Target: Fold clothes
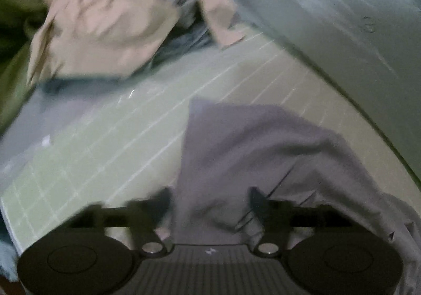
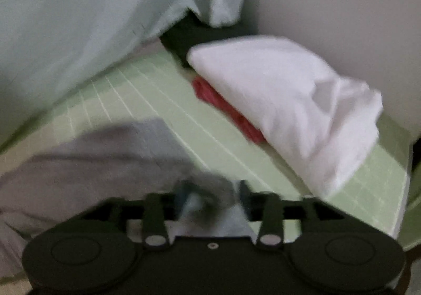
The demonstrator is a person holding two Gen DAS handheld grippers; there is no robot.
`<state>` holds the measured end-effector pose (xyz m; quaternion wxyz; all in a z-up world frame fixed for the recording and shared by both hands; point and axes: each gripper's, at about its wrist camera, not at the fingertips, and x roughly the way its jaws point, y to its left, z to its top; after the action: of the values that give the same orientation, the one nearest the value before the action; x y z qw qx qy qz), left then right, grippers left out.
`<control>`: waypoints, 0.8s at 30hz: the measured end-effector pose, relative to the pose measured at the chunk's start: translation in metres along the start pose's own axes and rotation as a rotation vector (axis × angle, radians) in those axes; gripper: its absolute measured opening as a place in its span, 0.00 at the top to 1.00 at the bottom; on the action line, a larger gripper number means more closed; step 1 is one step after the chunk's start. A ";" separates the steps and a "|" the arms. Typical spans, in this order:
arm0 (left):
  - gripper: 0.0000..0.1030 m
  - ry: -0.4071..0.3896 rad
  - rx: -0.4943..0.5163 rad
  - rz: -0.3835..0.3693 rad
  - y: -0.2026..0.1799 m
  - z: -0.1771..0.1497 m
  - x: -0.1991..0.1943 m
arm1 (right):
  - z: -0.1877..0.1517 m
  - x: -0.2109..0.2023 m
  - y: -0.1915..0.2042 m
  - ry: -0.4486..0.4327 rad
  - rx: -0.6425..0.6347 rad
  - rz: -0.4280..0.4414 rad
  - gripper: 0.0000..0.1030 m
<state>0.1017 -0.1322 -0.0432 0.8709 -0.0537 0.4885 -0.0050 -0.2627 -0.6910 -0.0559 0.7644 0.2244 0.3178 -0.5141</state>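
A grey garment [image 1: 263,142] lies crumpled on the green gridded mat [image 1: 105,137], right in front of both grippers. My left gripper [image 1: 210,203] has its two dark fingers wide apart, and a fold of the grey cloth lies loose between them without being pinched. In the right wrist view the same grey garment [image 2: 92,158] spreads to the left. My right gripper [image 2: 213,192] stands with its jaws apart over the garment's blurred edge, which sits between the fingers without being pressed.
A heap of beige clothing [image 1: 105,19] lies at the mat's far left. A folded white garment [image 2: 289,100] rests on a red one [image 2: 223,105] at the right. Pale mint fabric [image 2: 79,19] hangs behind the mat [image 2: 158,100], with a dark object [image 2: 184,37] beneath it.
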 end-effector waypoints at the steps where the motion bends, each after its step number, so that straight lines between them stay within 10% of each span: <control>1: 0.17 -0.018 0.016 -0.007 -0.007 0.004 -0.002 | 0.005 -0.001 0.006 -0.021 -0.007 0.010 0.27; 10: 0.09 0.078 0.052 -0.134 -0.066 0.026 0.040 | 0.017 0.032 0.076 0.074 -0.073 0.189 0.20; 24: 0.11 0.170 0.013 -0.216 -0.138 0.057 0.109 | -0.007 0.063 0.111 0.175 -0.134 0.137 0.17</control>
<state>0.2134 -0.2711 -0.0932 0.8211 -0.0996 0.5519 -0.1067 -0.1445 -0.6853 -0.1042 0.7803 0.2379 0.4010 -0.4169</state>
